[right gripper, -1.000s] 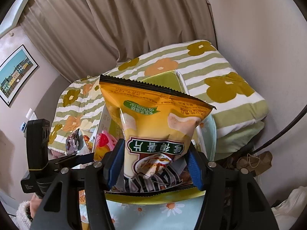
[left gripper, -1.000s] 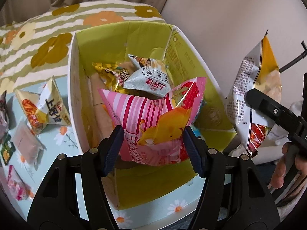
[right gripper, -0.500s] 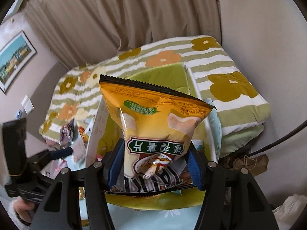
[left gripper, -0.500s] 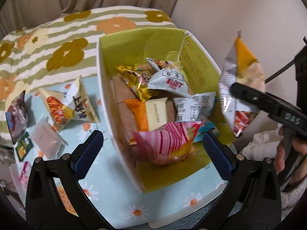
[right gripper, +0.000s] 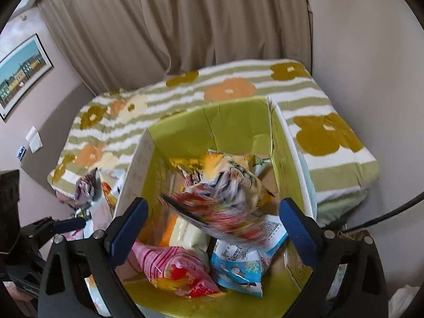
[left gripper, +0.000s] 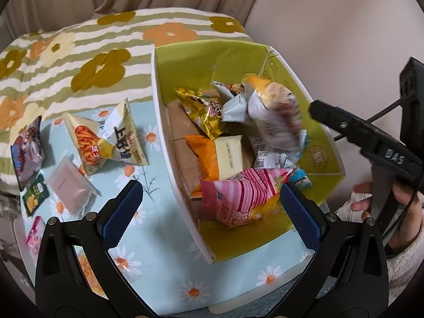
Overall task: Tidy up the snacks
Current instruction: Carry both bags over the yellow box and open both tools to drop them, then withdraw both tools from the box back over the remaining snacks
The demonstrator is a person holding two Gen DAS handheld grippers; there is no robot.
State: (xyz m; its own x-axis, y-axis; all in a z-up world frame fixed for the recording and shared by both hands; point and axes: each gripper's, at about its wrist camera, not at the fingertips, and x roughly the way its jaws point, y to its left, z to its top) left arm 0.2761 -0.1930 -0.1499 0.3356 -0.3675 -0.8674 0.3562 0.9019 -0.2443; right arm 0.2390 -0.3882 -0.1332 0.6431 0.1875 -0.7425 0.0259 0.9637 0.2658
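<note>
A green-lined cardboard box (left gripper: pixel 185 55) (right gripper: pixel 233 116) holds several snack packs. A pink striped bag (left gripper: pixel 238 198) (right gripper: pixel 175 267) lies at its near end. A yellow chip bag (left gripper: pixel 275 116) (right gripper: pixel 225 198) is blurred, in mid-air inside the box, free of both grippers. My left gripper (left gripper: pixel 209 212) is open and empty above the box's near left corner. My right gripper (right gripper: pixel 212 233) is open and empty over the box; its finger (left gripper: pixel 352 127) shows at the right in the left wrist view.
Loose snacks lie on the daisy-print cloth (left gripper: pixel 159 251) left of the box: a yellow-white bag (left gripper: pixel 106 137), a pink pouch (left gripper: pixel 69 185), a purple pack (left gripper: pixel 26 151), a small green pack (left gripper: pixel 34 198). A striped flower blanket (left gripper: pixel 79 53) lies behind. A wall is at right.
My left gripper opened, dropped the pink striped bag into the box and drew back left. My right gripper opened and let go of the yellow chip bag, which is falling into the box.
</note>
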